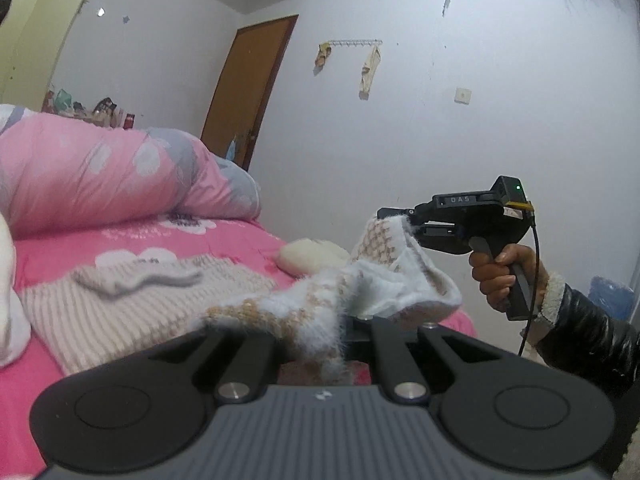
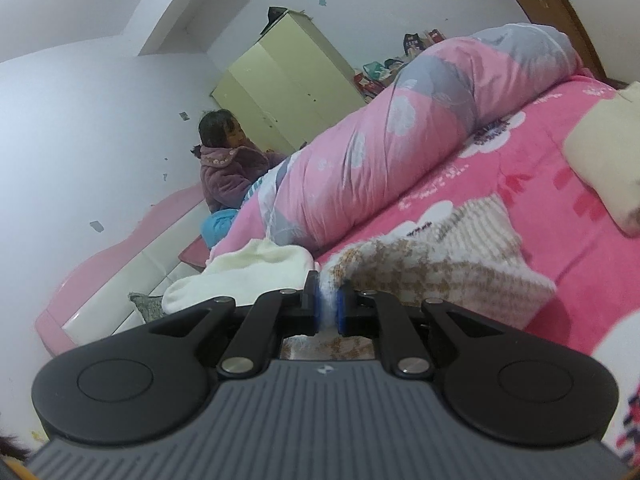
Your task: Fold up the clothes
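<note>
Soft, even indoor light, no hard shadows or glare. Strong fisheye bending at frame edges, dark corners. Fuzzy sweater (image 1: 320, 312) just ahead of the left gripper (image 1: 360, 328) blurs.

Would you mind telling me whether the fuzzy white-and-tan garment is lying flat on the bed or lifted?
Lifted: the fuzzy garment hangs bunched between the right hand-held gripper and the left hand-held gripper, above the pink bedspread.
</note>
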Tool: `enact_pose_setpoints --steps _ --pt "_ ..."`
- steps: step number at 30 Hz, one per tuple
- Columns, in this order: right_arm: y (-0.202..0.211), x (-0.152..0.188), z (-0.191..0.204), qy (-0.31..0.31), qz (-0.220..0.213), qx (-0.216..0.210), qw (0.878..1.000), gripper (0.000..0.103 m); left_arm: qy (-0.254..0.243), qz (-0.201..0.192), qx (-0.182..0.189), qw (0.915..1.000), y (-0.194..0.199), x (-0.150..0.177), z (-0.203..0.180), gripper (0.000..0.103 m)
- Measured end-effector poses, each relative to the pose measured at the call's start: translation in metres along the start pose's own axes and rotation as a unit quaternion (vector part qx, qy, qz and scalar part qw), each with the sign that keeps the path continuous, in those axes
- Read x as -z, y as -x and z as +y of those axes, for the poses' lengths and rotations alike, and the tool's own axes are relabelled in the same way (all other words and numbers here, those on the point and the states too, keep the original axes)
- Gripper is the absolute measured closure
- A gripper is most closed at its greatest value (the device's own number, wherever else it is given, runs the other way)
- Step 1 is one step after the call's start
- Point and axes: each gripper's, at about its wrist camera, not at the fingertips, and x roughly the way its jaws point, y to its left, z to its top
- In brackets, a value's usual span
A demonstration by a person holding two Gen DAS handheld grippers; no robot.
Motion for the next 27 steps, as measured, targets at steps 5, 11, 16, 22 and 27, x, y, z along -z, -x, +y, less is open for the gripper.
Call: enact_pose_setpoints --steps 5,11,16,22,27 --pt "-0.031 -0.027 0.0 0.012 0.004 -0.014 1.0 0.097 0.003 -0.012 -0.011 0.9999 -0.016 -0.018 0.026 0.095" --pt "-0.087 -0.058 -0.014 0.015 0.014 -0.031 0.999 0.097 0.008 -0.018 -0.032 0.9993 -0.046 -0.04 0.078 0.095" --pt "-0.146 -0.082 -0.039 0.012 0.024 -0.035 0.999 0.097 0.027 -0.013 -0.062 0.9976 -0.082 -0.056 0.138 0.095" --pt "-0.226 -0.099 -0.106 -0.041 0.026 -0.001 0.999 0.097 0.147 0.013 -0.103 0.9837 -0.136 -0.053 0.241 0.089" --pt "-0.276 -0.075 -0.195 -0.149 0.022 0.07 0.986 0.093 0.276 0.034 -0.131 0.9515 -0.173 -0.022 0.315 0.068"
